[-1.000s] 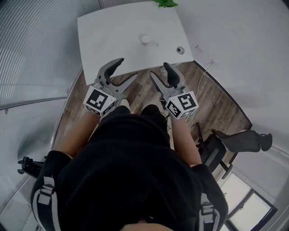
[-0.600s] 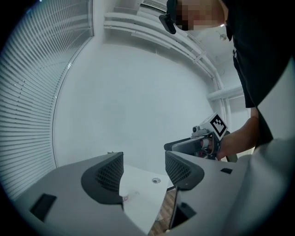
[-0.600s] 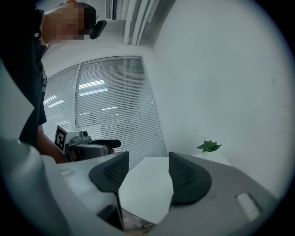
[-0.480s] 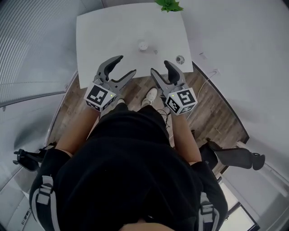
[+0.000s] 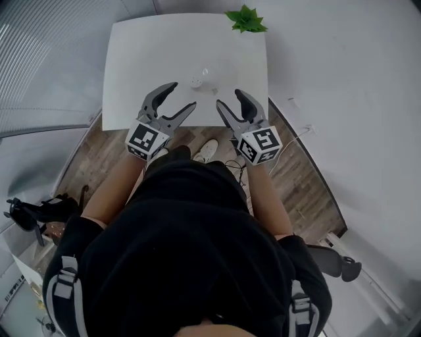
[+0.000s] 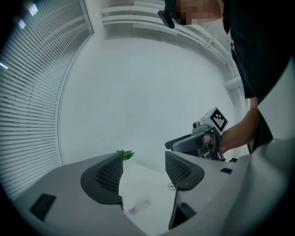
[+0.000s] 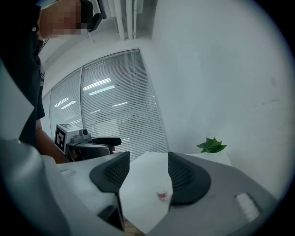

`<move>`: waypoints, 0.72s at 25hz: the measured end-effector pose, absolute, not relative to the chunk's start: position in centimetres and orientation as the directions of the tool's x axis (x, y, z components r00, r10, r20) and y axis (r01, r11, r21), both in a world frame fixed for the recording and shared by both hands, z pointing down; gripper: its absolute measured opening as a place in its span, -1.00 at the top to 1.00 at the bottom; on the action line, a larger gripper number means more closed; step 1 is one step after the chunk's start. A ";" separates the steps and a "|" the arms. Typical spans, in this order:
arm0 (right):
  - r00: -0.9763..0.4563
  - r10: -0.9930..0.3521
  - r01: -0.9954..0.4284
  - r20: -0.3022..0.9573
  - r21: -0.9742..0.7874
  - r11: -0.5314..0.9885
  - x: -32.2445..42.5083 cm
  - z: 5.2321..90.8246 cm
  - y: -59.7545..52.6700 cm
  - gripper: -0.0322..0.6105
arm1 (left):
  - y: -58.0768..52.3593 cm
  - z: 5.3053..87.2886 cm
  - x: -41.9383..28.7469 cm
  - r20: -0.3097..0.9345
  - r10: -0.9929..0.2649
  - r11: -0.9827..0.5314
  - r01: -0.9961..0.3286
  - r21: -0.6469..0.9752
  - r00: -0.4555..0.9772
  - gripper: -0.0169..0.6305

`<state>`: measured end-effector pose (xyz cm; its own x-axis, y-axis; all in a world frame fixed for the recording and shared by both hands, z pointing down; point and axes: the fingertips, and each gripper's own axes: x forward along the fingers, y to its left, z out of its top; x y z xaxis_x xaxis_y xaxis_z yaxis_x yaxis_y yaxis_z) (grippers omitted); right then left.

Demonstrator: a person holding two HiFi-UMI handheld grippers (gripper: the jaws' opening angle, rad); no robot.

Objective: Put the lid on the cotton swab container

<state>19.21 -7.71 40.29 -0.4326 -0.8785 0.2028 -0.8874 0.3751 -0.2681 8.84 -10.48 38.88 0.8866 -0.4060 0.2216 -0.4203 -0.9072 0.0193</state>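
The person's black-clad body fills the near part of the head view, with bare forearms reaching forward. The left gripper (image 5: 183, 97) and the right gripper (image 5: 230, 99) are held side by side, near each other but apart, over the near edge of a white table (image 5: 138, 59). Both have their jaws spread wide, with nothing between them. Below the grippers lies a wooden floor (image 5: 99, 151), and a pale shoe (image 5: 207, 150) shows between the two wrists.

Ahead of the jaw tips, about midway between the two grippers and touching neither, the small cotton swab container (image 5: 196, 82) stands upright on the table. Just beyond it lies a small clear piece (image 5: 205, 72); whether it is the lid cannot be told. Farthest off, at the table's far edge ahead of the right gripper, sits a green plant (image 5: 247, 20).
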 end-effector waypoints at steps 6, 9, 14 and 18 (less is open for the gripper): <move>-0.493 -0.842 -0.860 0.219 -0.267 0.434 20.7 41.8 -9.6 0.14 | -11.3 41.5 10.2 0.254 -0.486 -0.862 -0.507 0.018 0.836 0.06; -0.509 -0.825 -0.852 0.244 -0.276 0.444 21.1 43.6 -11.2 0.17 | -12.0 43.9 11.0 0.275 -0.502 -0.854 -0.520 -0.009 0.820 0.06; -0.541 -0.792 -0.832 0.284 -0.314 0.457 20.8 46.7 -13.5 0.17 | -13.7 48.2 12.1 0.314 -0.502 -0.852 -0.524 -0.017 0.806 0.06; -0.541 -0.784 -0.830 0.304 -0.341 0.441 20.7 48.9 -15.2 0.18 | -15.7 51.8 11.8 0.358 -0.505 -0.842 -0.540 -0.004 0.785 0.06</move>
